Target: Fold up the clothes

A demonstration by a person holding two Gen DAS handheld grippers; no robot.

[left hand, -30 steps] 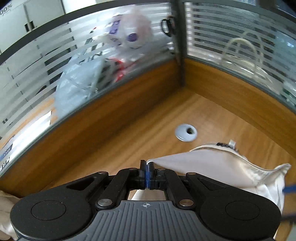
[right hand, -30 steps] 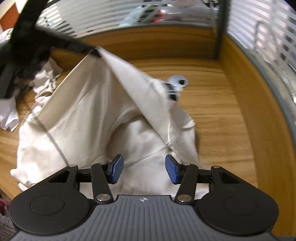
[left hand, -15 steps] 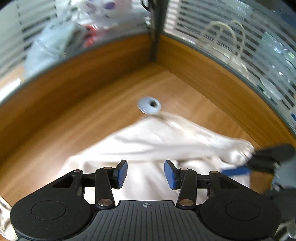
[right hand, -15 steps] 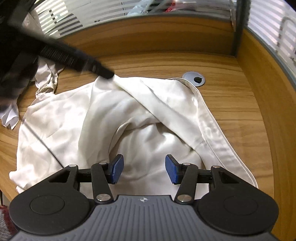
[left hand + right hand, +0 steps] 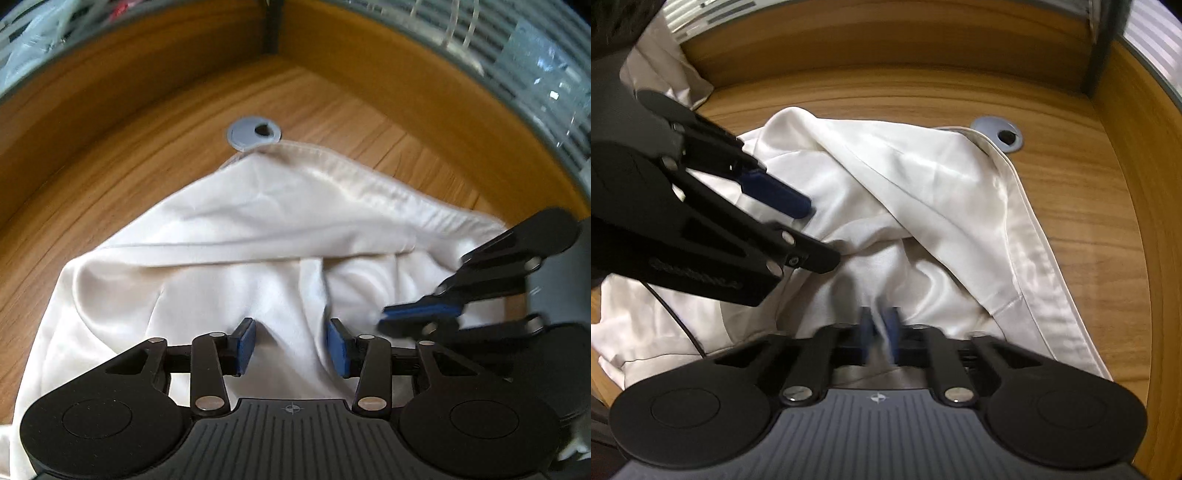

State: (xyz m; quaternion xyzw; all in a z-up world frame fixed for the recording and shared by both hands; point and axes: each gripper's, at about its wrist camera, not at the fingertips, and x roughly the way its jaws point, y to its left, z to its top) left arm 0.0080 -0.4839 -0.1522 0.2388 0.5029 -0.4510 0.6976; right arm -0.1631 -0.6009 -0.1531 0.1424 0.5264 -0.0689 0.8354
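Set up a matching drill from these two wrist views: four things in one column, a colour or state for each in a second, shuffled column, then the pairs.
Things:
1. garment
2. cable grommet
3. left gripper
4. right gripper

Descriptions:
A. grey disc with a hole, set in the wooden desk, at the cloth's far corner
B. fingers shut, pinching a fold of cloth
C. cream-white, crumpled
D. fingers apart and closing, a ridge of cloth between them

Pairs: 1-C, 2-A, 3-D, 4-B
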